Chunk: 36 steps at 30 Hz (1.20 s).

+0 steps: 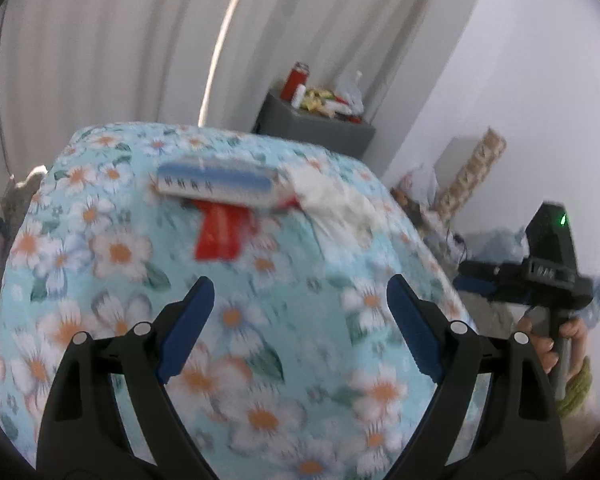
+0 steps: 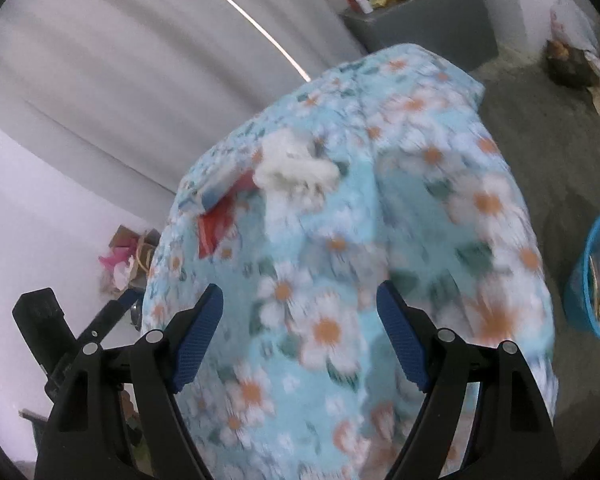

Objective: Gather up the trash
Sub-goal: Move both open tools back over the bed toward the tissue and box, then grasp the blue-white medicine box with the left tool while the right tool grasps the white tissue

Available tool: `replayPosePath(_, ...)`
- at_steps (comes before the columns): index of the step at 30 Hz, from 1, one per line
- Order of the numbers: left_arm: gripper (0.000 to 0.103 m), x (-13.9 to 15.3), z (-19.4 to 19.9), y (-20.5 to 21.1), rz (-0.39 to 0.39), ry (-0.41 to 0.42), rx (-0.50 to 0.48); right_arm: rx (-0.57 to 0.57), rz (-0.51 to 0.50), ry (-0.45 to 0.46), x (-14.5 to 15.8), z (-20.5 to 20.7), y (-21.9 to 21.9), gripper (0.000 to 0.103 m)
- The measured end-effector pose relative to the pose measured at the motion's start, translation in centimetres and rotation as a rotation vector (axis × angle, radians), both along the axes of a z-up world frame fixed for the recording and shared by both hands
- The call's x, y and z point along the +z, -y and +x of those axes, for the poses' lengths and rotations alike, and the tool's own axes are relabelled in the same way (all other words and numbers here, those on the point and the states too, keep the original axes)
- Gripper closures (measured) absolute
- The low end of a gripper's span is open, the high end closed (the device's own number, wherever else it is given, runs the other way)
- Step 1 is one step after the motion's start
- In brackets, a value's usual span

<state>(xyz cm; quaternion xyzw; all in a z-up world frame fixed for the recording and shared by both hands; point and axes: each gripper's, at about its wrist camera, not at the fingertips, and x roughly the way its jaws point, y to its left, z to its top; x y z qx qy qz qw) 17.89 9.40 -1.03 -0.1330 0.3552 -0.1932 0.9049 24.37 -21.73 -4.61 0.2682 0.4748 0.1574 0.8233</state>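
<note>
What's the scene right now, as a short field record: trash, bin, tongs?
surface: floral cloth covering a table
trash on cloth: blue-white box, red wrapper, white crumpled paper, lying close together at the far end
box vs wrapper: box overlaps wrapper
bin: blue basket on the floor, right of the table, already holding items
left tongs: open, empty, short of the trash
right tongs: open, empty, over the cloth
image: motion-blurred
</note>
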Motion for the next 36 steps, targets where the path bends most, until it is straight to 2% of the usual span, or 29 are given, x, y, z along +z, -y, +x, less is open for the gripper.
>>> replayPosePath(3,0.020,0.1,3.0,-1.9,-0.118,-0.034,0.028,0.018,0.007,0.005,0.3,2.7,-0.9,0.026)
replayPosePath(4,0.020,-0.1,4.5,-2.7,-0.184,-0.060,0.027,0.020,0.015,-0.002,0.2,3.8,-1.1,0.026)
replayPosePath(6,0.020,-0.9,7.2,-4.0,-0.287,-0.132,0.052,0.022,0.029,-0.005,0.2,5.3,-1.3,0.026)
replayPosePath(9,0.021,-3.5,11.6,-6.2,-0.479,-0.269,0.124,0.014,0.056,-0.037,-0.3,7.5,-1.2,0.026)
replayPosePath(10,0.025,-4.2,12.5,-6.6,-0.510,-0.302,0.155,0.011,0.059,-0.044,-0.4,8.1,-1.3,0.026)
replayPosePath(13,0.027,-6.7,14.9,-7.6,-0.632,-0.401,0.212,-0.003,0.045,-0.074,-1.1,9.7,-1.1,0.026)
replayPosePath(15,0.027,-7.7,15.9,-7.6,-0.692,-0.431,0.224,-0.007,0.032,-0.091,-1.5,10.9,-1.0,0.028)
replayPosePath(25,0.041,-10.8,18.5,-7.0,-0.734,-0.505,0.323,0.022,-0.032,-0.122,-2.4,16.5,-1.9,0.037)
replayPosePath(30,0.042,-11.5,18.8,-7.5,-0.747,-0.500,0.361,0.020,-0.082,-0.174,-4.5,18.4,-2.6,0.048)
replayPosePath(33,0.054,-12.5,18.7,-8.0,-0.763,-0.526,0.402,0.001,-0.102,-0.163,-4.9,18.5,-2.5,0.064)
replayPosePath(35,0.060,-12.9,18.8,-8.6,-0.793,-0.525,0.407,0.000,-0.088,-0.148,-4.8,18.4,-2.4,0.084)
replayPosePath(36,0.062,-12.9,18.8,-8.6,-0.804,-0.520,0.402,0.001,-0.081,-0.139,-4.7,18.2,-2.3,0.089)
